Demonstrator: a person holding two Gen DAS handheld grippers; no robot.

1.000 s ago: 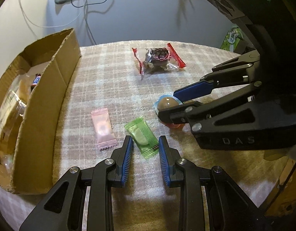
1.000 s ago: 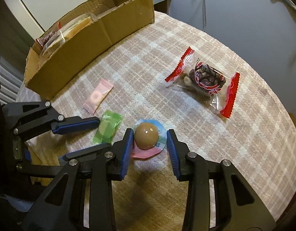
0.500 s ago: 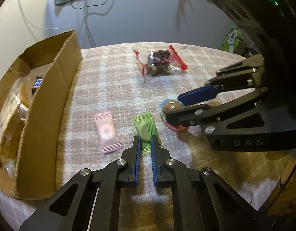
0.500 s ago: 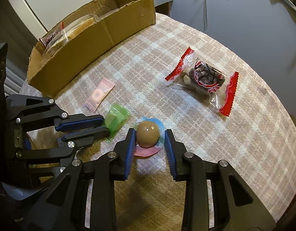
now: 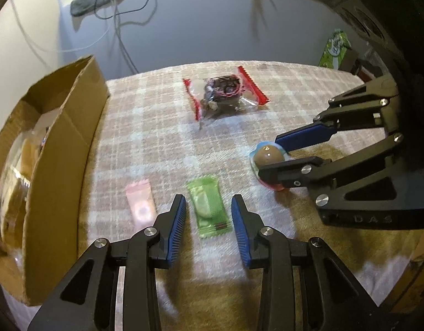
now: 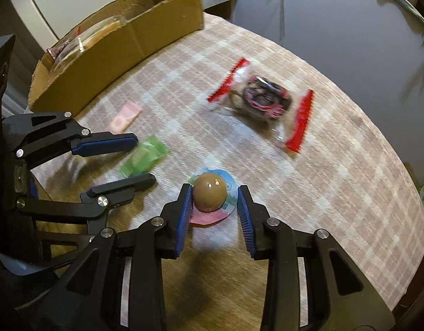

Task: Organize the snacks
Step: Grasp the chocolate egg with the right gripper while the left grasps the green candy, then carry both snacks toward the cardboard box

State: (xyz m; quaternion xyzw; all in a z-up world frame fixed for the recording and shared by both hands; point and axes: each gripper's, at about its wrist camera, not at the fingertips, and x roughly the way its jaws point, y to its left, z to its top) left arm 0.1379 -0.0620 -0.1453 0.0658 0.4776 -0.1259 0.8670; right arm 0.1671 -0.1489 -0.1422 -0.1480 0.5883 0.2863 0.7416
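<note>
Snacks are lying loose on the checked cloth (image 5: 156, 127), and I am working beside the cardboard box (image 5: 65, 138) that already holds a few packets. I am holding my left gripper (image 5: 207, 215) astride the green sachet (image 5: 209, 207), just out from the box; its jaws are opening, pads clear of the wrapper on both sides. My right gripper (image 6: 213, 201) is straddling the brown jelly cup (image 6: 209, 194), farther from the box; one pad looks to be touching the cup, the other is standing off, so I judge it released. The pink sachet (image 5: 140, 207) is lying between the green one and the box, and the red-ended nut packet (image 5: 225, 93) is sitting well away. I reckon 2 pickups are being set up; next I need to close squarely and carry toward the box. Beyond the cloth, a dark glossy surface (image 5: 212, 27) with trailing cables (image 5: 120, 22) is showing.
</note>
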